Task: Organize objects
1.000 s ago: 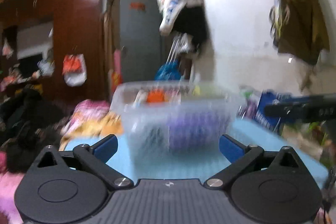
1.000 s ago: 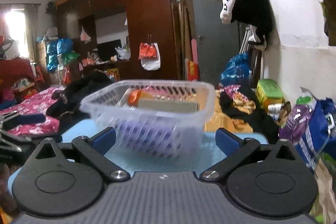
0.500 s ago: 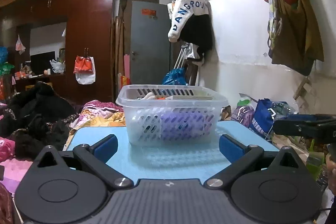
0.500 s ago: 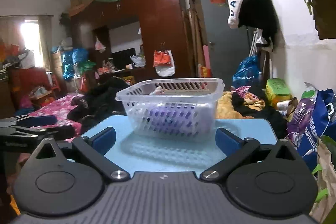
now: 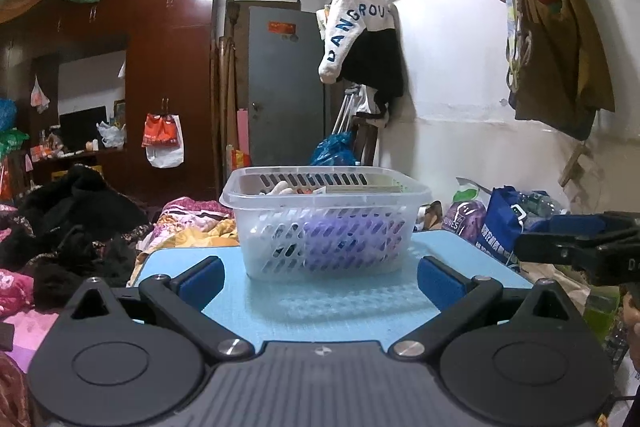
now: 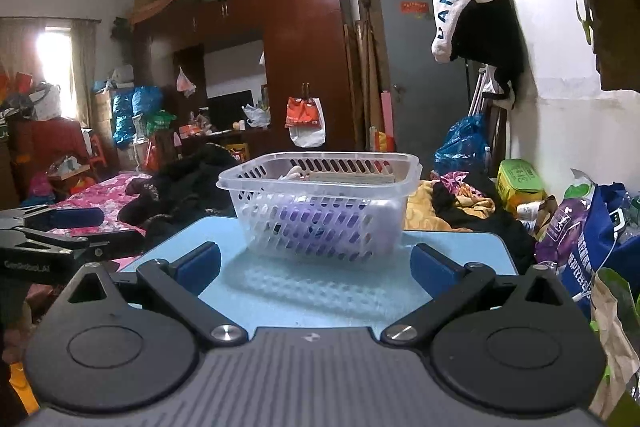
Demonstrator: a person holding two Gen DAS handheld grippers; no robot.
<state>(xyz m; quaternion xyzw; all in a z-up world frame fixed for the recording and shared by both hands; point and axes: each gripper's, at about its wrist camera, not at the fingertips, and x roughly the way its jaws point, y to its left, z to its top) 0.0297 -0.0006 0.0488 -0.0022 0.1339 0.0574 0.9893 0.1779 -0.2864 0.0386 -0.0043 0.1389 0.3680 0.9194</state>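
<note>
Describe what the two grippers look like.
Both match: the left gripper and right gripper have black angled arms with silver pivot screws, blue pads, two round black discs and a grey ribbed body. The left one's side carries white lettering.

We are in a lived-in home bedroom: a tall dark red-brown wooden wardrobe (image 6: 304, 67) with bundles piled on top, a bed with pink floral bedding (image 6: 100, 193), heaped dark clothes (image 5: 76, 203), and a white lettered garment (image 5: 352, 27) hanging by the grey metal door (image 5: 286, 87).

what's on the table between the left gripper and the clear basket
Nothing: in the left wrist view only bare blue table lies between the open left gripper and the basket.
</note>
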